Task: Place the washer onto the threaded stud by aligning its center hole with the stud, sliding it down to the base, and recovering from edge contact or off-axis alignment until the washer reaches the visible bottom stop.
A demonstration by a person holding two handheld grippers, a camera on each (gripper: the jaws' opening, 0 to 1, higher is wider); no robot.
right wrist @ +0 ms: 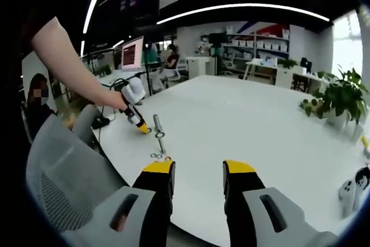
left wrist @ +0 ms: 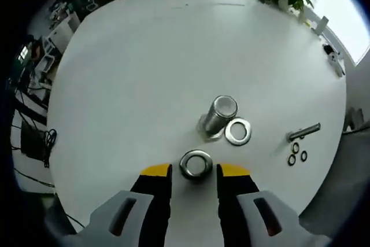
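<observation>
Tongs (left wrist: 194,170) of the left gripper stand spread on either side of a thick metal ring (left wrist: 196,163) lying flat on the white table (left wrist: 144,73); the yellow-tipped jaws flank it closely, and whether they touch it cannot be told. Just beyond stands the upright stud (left wrist: 219,114), seen almost end-on, with a flat washer (left wrist: 237,131) lying against its base on the right. Further right, well apart, lie a bolt (left wrist: 304,132) and three small rings (left wrist: 297,154).

Tongs (right wrist: 198,169) of the right gripper are likewise spread and hold nothing, hanging at the near edge of the table. In that view the left gripper (right wrist: 140,125) appears at the far left, held by a person's hand (right wrist: 115,101), beside the bolt and rings.

Judgement: the step in hand is the pick-up of the ring. Sound practice would be to close squarely across the outer edge, so the centre hole stays clear, and lift it level. Carry it above the stud top, centre hole over axis, then lower; a tilted ring is likely to catch the threads. The washer at the base may obstruct full seating.
</observation>
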